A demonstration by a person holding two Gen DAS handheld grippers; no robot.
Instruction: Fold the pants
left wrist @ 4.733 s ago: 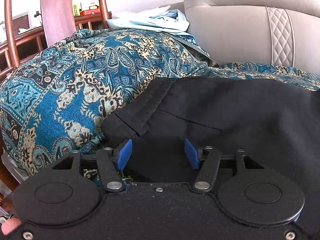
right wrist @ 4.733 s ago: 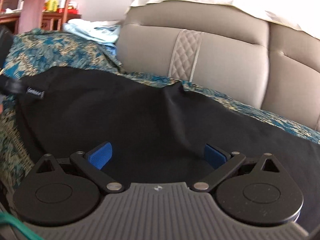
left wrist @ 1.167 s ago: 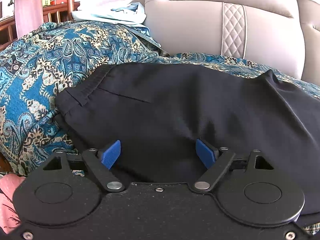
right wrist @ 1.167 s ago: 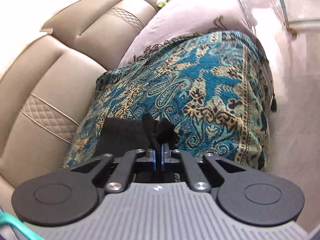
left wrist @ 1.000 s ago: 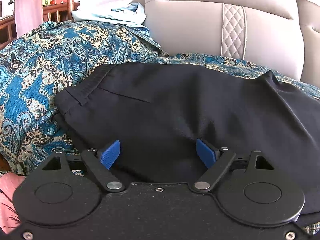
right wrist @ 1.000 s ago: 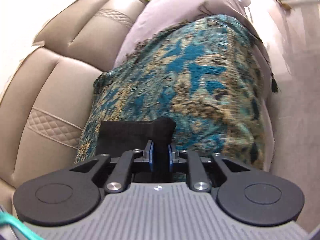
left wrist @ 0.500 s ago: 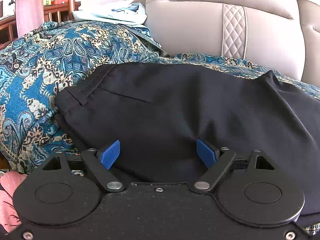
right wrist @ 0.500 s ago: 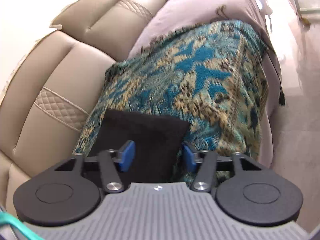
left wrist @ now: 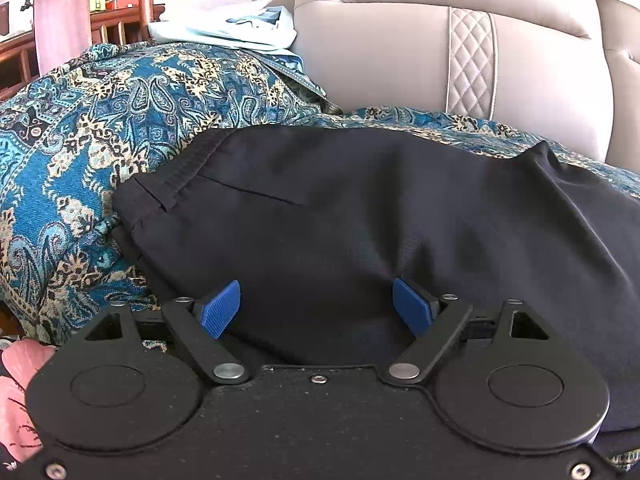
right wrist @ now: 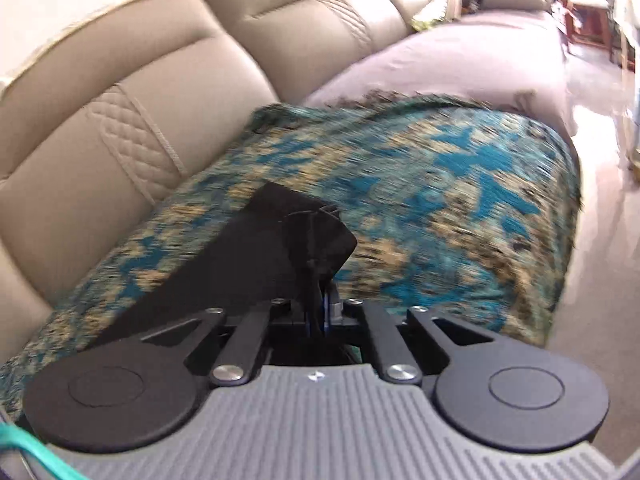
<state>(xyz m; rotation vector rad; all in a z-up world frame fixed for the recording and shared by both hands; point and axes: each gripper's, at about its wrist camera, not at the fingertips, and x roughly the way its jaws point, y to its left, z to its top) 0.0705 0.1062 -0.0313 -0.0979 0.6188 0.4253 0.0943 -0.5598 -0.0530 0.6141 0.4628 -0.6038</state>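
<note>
I see the black pants (left wrist: 360, 216) spread on the patterned throw (left wrist: 92, 152) over the sofa (left wrist: 400, 52), filling the centre and right of the left wrist view. The waistband edge runs toward the upper left. My left gripper (left wrist: 316, 308) is spread wide, its blue pads on either side of the near fabric edge. My right gripper (right wrist: 324, 308) is clamped on the pants' hem end (right wrist: 304, 236), lifted at frame centre. Bare throw lies to the right of it.
</note>
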